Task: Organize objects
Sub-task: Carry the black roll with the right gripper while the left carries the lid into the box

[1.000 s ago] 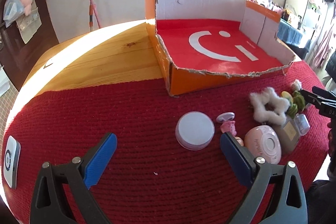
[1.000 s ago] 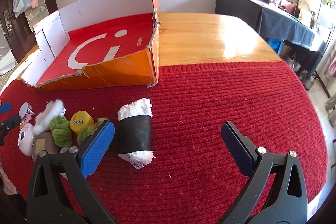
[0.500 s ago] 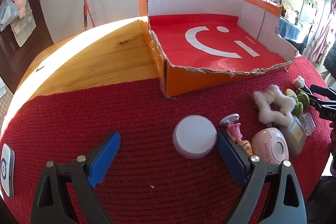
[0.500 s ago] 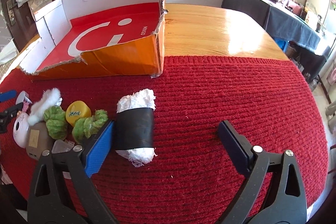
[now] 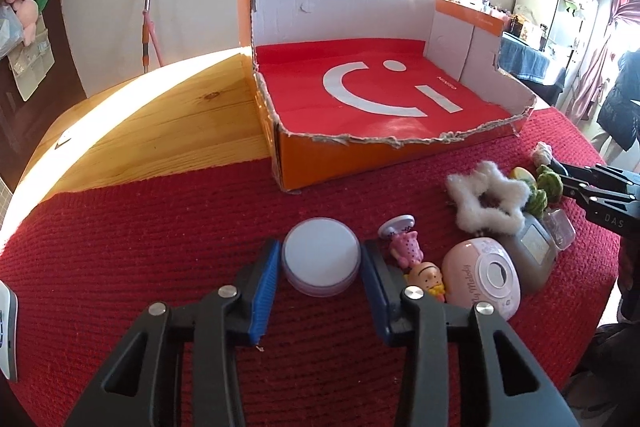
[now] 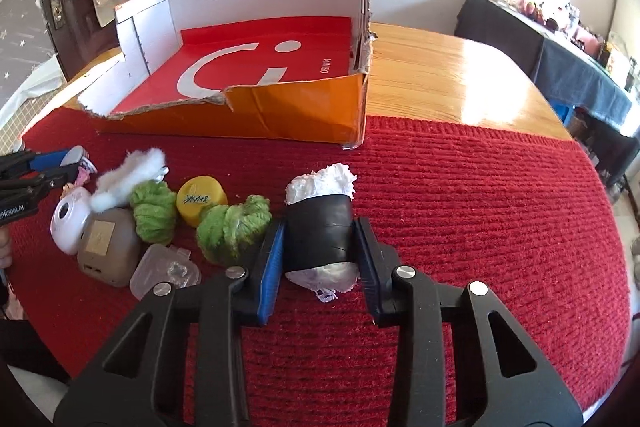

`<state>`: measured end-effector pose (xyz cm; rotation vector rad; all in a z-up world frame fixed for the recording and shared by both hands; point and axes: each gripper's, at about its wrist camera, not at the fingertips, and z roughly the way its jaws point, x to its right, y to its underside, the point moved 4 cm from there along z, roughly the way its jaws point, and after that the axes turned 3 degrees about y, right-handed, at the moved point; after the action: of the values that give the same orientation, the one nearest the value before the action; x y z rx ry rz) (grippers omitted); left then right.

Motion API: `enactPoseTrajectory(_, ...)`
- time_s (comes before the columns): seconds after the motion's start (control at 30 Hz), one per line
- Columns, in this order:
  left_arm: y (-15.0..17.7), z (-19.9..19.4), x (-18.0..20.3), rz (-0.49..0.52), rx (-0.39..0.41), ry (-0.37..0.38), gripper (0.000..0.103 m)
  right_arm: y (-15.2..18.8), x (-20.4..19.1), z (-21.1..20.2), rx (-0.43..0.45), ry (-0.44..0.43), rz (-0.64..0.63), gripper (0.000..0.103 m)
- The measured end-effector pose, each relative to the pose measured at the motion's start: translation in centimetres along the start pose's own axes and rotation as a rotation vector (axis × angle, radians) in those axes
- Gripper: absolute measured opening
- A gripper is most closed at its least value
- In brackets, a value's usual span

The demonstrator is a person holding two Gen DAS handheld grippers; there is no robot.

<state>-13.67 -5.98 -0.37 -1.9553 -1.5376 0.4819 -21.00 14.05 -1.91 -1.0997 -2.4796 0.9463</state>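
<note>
Red mat on the bench, box (image 5: pixel 384 95) empty: my left fingers (image 5: pixel 320 263) pinch the tin (image 5: pixel 320 255), right fingers (image 6: pixel 320 247) pinch the roll (image 6: pixel 320 223); everything remains unsorted.

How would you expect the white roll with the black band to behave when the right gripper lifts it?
The white roll looks fluffy, so probably light and squashy. The right gripper clamps its black band, which seems firmer, so it should hold. Its cylindrical shape might roll if released.
</note>
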Motion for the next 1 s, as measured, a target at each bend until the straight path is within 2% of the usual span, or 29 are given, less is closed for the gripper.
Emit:
enactPoseTrajectory(0.57, -0.5, -2.2, 0.3, -0.028, 0.040, -0.012, 0.042, -1.1, 0.3, -1.6, 0.025, -0.036, 0.012, 0.033)
enactPoseTrajectory(1.0, -5.2, -5.3, 1.6, 0.025, 0.147, -0.018, 0.042, -5.8, -0.2, -4.8, 0.134, -0.075, -0.049, 0.033)
